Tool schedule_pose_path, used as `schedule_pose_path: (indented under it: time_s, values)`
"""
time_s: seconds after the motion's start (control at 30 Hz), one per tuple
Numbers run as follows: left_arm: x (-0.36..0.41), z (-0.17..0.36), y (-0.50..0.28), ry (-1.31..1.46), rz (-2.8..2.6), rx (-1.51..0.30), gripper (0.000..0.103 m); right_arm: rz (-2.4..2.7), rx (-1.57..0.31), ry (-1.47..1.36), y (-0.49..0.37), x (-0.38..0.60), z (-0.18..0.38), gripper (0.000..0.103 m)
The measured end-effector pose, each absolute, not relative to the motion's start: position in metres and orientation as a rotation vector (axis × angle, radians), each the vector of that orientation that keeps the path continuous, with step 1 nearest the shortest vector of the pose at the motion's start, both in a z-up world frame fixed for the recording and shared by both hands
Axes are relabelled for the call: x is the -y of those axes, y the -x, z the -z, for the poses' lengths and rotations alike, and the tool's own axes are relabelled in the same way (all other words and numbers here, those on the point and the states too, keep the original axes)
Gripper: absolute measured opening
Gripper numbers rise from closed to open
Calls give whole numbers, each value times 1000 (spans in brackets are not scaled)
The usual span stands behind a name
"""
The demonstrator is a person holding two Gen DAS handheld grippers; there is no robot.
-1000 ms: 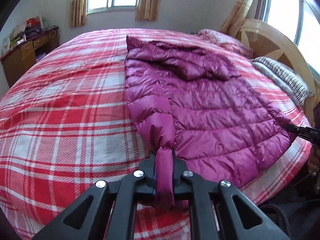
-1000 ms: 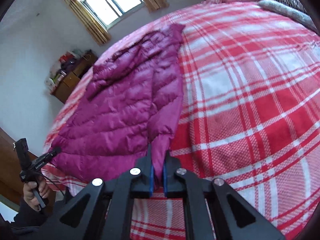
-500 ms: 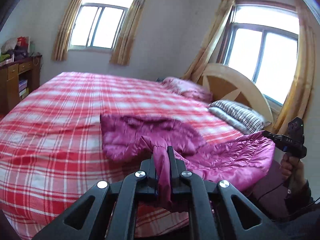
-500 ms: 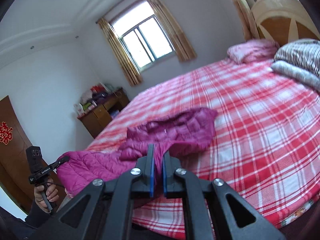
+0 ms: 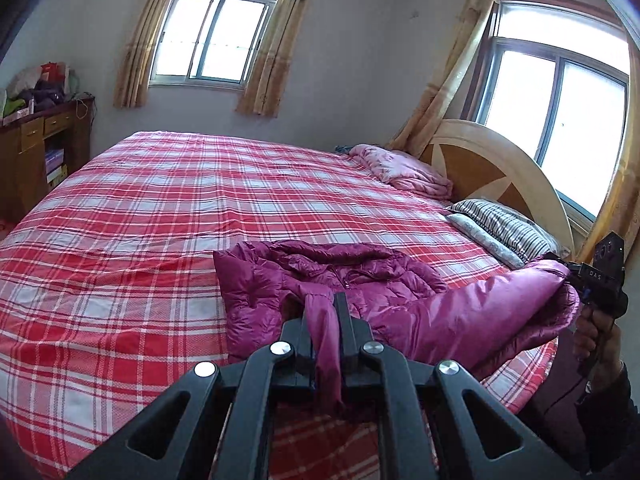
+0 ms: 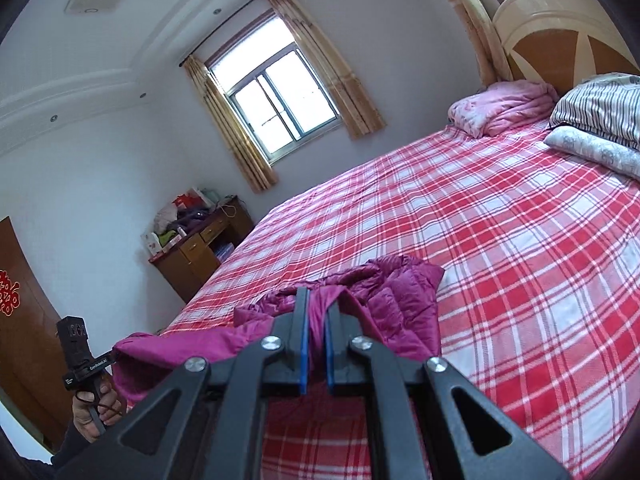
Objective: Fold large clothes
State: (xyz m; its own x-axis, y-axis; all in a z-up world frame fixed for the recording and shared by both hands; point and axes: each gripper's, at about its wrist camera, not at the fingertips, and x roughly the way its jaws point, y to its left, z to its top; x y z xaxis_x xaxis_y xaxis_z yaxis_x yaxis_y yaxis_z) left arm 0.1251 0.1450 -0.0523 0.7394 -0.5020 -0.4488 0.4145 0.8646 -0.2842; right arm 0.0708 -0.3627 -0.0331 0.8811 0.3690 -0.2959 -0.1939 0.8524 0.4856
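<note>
A magenta quilted down jacket (image 5: 344,276) lies on the near part of the red plaid bed (image 5: 160,216), its near hem lifted off the cover. My left gripper (image 5: 324,308) is shut on one corner of that hem, cloth bunched between its fingers. My right gripper (image 6: 318,300) is shut on the other corner of the jacket (image 6: 396,292). In the left wrist view the right gripper (image 5: 576,270) shows at the right edge, held in a hand, with the hem stretched up to it. The right wrist view shows the left gripper (image 6: 110,356) at lower left, also pinching the hem.
A pink folded blanket (image 5: 404,168) and striped pillows (image 5: 500,228) lie by the wooden headboard (image 5: 492,168). A cluttered wooden desk (image 5: 36,148) stands beyond the bed's far left corner. Curtained windows (image 5: 212,40) are on two walls; a brown door (image 6: 20,320) is behind me.
Both grippers have risen with the hem in them and now point closer to level. The jacket's lower half has come up off the bed and the flat spread garment has bunched toward its collar.
</note>
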Motion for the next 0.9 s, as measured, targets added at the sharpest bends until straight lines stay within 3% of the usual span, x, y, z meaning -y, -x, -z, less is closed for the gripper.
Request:
schedule_pose_path:
  time_s: [0.57,0.73,0.83,0.9]
  values:
    - [-125,83,-277,206,420,-652,11,-201,-513,-461,-222,380,63,8]
    - [-143,87,-295,320,425,-661,20,-171,-560,-475,-255,387,82,8]
    - [-162,85,-290,367,405,-613,38,-155,-593,-465,-265,389,94,8]
    - [-174,79,-283,351,306,-551,74,-146,-617,-467,-273,391,103,8]
